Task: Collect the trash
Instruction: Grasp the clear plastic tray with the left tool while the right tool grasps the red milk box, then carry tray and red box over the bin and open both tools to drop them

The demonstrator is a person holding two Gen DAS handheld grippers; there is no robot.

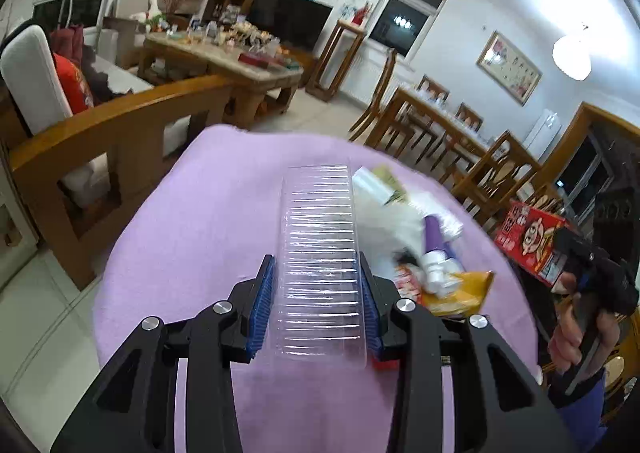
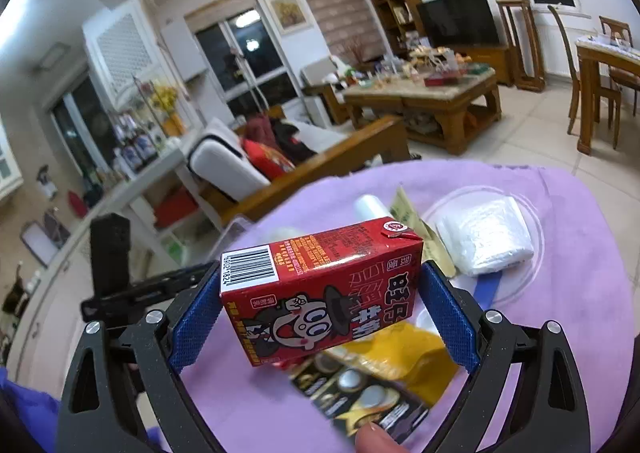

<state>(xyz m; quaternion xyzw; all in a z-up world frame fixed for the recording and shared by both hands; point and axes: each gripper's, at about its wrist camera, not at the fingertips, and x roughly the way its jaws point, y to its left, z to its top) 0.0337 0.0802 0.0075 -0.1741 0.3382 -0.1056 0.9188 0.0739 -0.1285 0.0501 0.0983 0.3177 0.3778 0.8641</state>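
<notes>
Clear ribbed plastic tray (image 1: 320, 253) clamped lengthwise between the left gripper (image 1: 318, 293) jaws, raised over the purple-covered worktop (image 1: 192, 221); red milk carton (image 2: 320, 289) gripped crosswise in the widely spread right gripper (image 2: 320, 317) jaws, above a yellow wrapper (image 2: 404, 357) and scattered trash

Purple tablecloth (image 1: 192, 237). Wooden coffee table (image 2: 440, 101), cluttered. Black television (image 2: 458, 19) before white wall. Wooden bookshelf (image 2: 394, 1). Dining table (image 1: 444, 121) with wooden chairs. Red cushion (image 2: 266, 159) on white-cushioned wooden sofa.
</notes>
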